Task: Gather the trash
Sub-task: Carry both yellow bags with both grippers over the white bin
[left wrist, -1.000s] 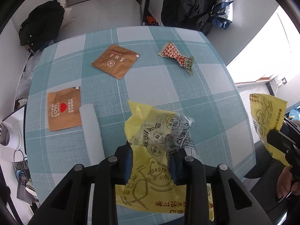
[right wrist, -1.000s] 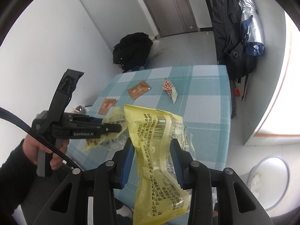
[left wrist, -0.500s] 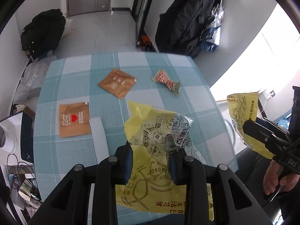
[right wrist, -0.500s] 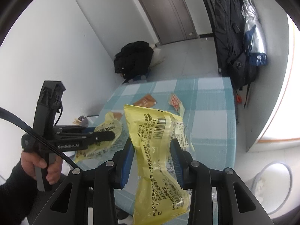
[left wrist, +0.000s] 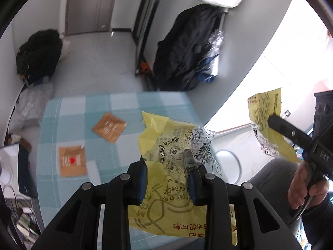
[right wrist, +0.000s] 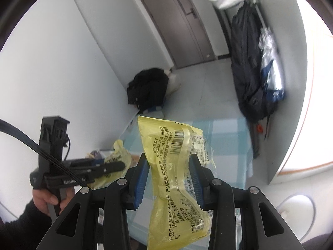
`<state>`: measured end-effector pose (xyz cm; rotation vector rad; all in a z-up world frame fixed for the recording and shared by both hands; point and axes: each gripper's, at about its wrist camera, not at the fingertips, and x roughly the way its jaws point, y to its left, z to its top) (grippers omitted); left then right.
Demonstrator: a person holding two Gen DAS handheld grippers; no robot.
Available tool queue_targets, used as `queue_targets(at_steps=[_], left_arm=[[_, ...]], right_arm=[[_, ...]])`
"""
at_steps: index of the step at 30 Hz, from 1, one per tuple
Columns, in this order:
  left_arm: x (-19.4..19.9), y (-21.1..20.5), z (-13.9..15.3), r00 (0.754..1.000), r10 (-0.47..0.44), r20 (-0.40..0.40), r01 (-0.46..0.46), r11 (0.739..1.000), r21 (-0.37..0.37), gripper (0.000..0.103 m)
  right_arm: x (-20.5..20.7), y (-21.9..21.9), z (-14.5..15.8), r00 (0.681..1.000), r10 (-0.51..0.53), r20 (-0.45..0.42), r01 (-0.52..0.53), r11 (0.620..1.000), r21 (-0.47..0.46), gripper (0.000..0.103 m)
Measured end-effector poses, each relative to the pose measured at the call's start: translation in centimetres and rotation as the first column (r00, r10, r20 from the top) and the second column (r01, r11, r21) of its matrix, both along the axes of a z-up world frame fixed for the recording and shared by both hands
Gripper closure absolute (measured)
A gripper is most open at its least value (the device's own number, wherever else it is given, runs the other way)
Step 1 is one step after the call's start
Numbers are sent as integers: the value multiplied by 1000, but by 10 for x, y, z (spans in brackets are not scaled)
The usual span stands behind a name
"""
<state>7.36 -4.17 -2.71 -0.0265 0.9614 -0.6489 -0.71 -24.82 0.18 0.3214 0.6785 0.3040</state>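
Both grippers (left wrist: pixel 167 179) (right wrist: pixel 169 179) have risen, each jaw-pinching a yellow wrapper (left wrist: pixel 177 150) (right wrist: pixel 172 156).

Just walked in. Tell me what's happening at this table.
A person is clearing trash, with a claw in each hand. The left claw is shut on a yellow wrapper, and the right claw is shut on another yellow wrapper. Both are held up off the checked table. Two brown packets lie on the table, not yet collected. A round white bin stands on the floor beside it.
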Motion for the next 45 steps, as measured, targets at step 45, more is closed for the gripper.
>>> queue_targets(at_steps=[45], left_arm=[[4, -337, -72, 916, -345, -205, 373, 921, 115, 77]], right_arm=[[-110, -318, -127, 808, -507, -301, 574, 793, 204, 64]])
